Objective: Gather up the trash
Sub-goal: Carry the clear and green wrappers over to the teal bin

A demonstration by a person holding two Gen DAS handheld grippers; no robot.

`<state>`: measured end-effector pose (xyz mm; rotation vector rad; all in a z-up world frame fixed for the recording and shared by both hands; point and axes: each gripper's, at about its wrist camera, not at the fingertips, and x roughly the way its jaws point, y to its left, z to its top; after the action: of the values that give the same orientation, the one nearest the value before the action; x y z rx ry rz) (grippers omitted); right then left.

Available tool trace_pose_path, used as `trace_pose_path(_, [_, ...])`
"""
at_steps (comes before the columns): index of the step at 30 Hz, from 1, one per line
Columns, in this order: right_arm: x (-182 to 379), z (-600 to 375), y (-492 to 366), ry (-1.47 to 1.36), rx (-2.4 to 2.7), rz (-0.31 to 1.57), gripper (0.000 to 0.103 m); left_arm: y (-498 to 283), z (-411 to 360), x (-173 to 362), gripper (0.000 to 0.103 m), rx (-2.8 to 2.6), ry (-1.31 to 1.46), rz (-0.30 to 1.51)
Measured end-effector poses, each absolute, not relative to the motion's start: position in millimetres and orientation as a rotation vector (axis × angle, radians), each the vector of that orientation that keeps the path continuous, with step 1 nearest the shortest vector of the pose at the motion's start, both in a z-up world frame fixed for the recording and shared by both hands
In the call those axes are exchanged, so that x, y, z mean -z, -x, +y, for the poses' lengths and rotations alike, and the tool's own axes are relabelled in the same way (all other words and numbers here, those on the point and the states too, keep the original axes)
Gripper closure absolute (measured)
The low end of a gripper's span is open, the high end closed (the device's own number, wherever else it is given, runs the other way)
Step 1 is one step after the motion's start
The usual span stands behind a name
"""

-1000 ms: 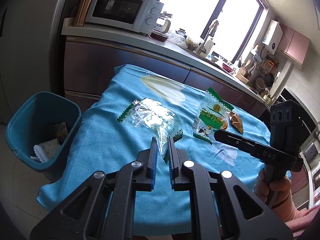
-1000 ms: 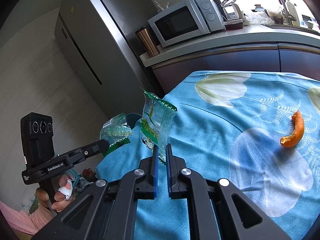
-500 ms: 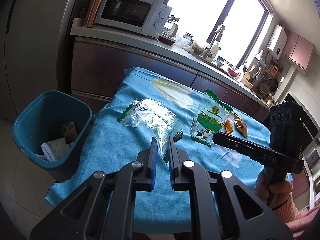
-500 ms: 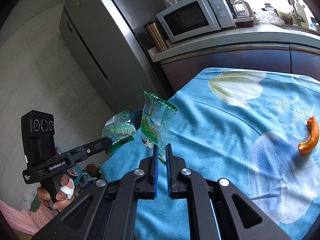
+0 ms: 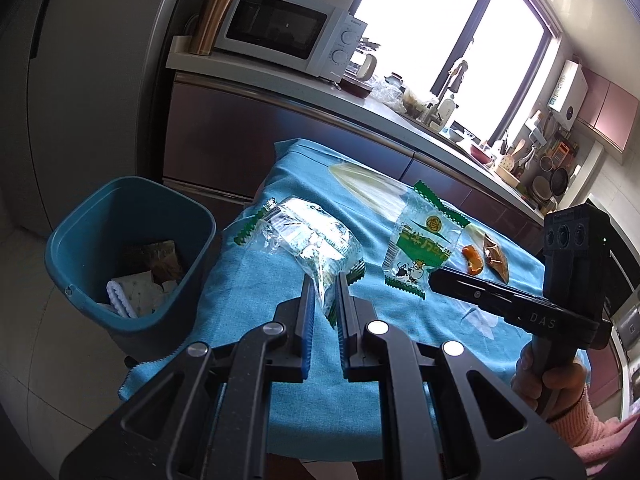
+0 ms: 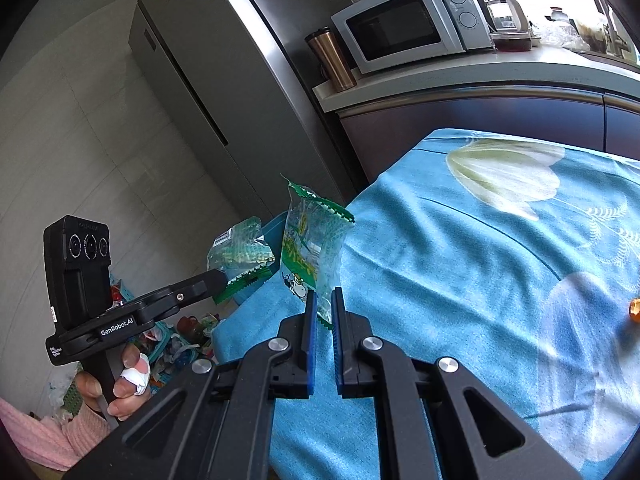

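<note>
The left tool [image 5: 324, 288] pinches a clear crumpled wrapper [image 5: 308, 240]; the right tool [image 6: 324, 300] grips a green wrapper [image 6: 312, 248]. Both hang above the desk [image 5: 248, 320] edge, seemingly near the bin [image 5: 132, 240].

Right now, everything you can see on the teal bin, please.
The teal bin is a plastic wastebasket with rounded corners and a plain rim, standing upright and open on the pale floor. It sits by the corner of the table's blue cloth, whose hanging edge overlaps its lower right side in the left wrist view. Inside lie a white quilted paper piece and brownish wrappers; it looks under half full.
</note>
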<state>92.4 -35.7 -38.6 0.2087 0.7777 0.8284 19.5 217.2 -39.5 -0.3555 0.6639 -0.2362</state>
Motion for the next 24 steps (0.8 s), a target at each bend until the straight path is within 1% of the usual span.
trace_pose_path(24, [38.7,7.7,-108.2,-0.169,-0.888,0.811,0.097,-20.8,250.1,45.9,0.092,0.157,0.379,0.655])
